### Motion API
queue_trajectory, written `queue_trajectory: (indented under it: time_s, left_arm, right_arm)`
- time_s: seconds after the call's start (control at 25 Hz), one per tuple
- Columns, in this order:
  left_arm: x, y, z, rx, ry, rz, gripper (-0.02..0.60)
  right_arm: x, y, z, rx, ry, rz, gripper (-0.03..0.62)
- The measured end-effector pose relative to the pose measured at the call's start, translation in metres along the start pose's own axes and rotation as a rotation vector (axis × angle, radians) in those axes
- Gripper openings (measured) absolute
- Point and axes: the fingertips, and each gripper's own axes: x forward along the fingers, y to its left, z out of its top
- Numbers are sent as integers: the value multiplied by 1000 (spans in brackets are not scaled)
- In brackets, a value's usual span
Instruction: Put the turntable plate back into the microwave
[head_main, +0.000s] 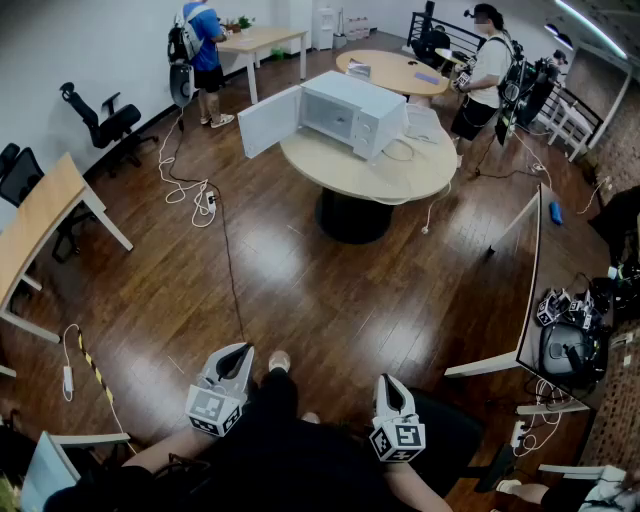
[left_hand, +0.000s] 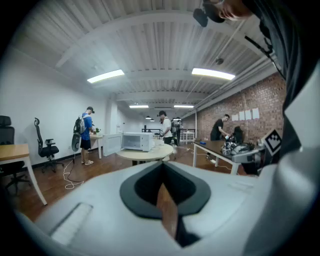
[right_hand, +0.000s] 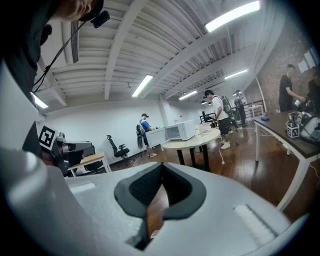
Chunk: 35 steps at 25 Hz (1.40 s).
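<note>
Here, you stand well back from the table (head_main: 360, 176), left gripper (head_main: 236, 352) and right gripper (head_main: 389, 384) each pressed together on nothing. The microwave (head_main: 352, 112) sits ahead across the floor, long side running left to right, door (head_main: 268, 121) swung out left, mouth toward you. What may be the plate (head_main: 422, 122) (too small to confirm) lies just right of it, likelier your right gripper's reach.

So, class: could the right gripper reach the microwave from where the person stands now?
Probably not yet. The right gripper, jaws shut and empty, is near the person's body, while the microwave stands on the round table across a stretch of wooden floor. Nothing seems to block the walk over.
</note>
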Motion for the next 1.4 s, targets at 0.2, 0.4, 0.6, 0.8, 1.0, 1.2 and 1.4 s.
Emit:
queue_trajectory:
  time_s: [0.2, 0.4, 0.6, 0.8, 1.0, 1.2, 1.4]
  left_arm:
    - [45, 23, 24, 5, -54, -24, 6]
    - [80, 50, 37, -8, -85, -34, 6]
    - [99, 63, 51, 1, -104, -80, 6]
    - [123, 92, 51, -2, -71, -93, 6]
    - [146, 117, 62, -4, -85, -118, 6]
    - [162, 148, 63, 8, -83, -128, 6]
    - [181, 180, 64, 12, -65, -135, 6]
  right_arm:
    - [39, -8, 34, -52, -51, -12, 2]
    - [52, -17, 47, -71, -46, -62, 2]
    - [75, -25, 54, -57, -12, -113, 2]
    - [109, -2, 62, -86, 1, -89, 2]
    - [139, -2, 74, -23, -25, -125, 2]
    - [171, 2, 73, 2, -13, -150, 2]
    - [201, 7, 82, 30, -38, -159, 2]
